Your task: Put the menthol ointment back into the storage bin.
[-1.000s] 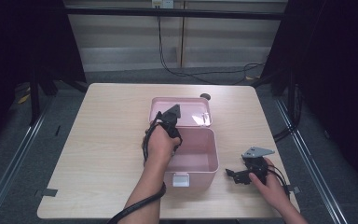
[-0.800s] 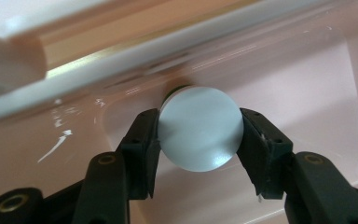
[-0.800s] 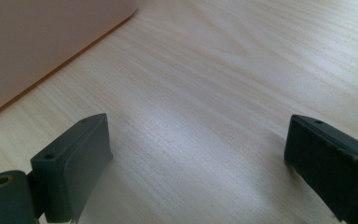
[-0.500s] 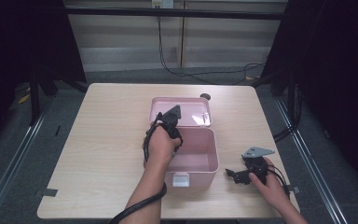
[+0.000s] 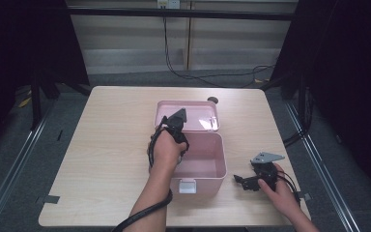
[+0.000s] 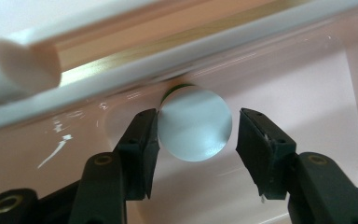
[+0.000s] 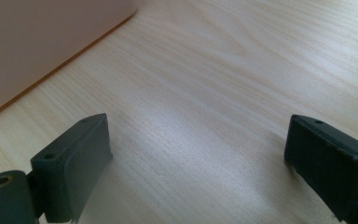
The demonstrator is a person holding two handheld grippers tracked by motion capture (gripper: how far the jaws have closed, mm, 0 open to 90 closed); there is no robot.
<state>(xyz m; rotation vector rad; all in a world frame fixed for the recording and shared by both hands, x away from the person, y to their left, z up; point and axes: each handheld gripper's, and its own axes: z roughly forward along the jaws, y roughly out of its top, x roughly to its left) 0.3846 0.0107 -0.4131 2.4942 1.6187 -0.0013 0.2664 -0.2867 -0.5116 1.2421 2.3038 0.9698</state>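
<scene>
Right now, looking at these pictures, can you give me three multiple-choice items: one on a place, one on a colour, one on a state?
1. Where is the right gripper?
A. Inside the box
B. On the table, right of the box
C. On top of the lid

2. What colour is the box?
A. Blue
B. Green
C. Pink

3. How is the lid of the box?
A. Open, laid back behind the box
B. Shut
C. Taken off, lying on the floor

Answers: 
1 B, the high view shows it on the wood beside the box. 
2 C, walls and lid are pale pink. 
3 A, the inside of the box is open to view.
</scene>
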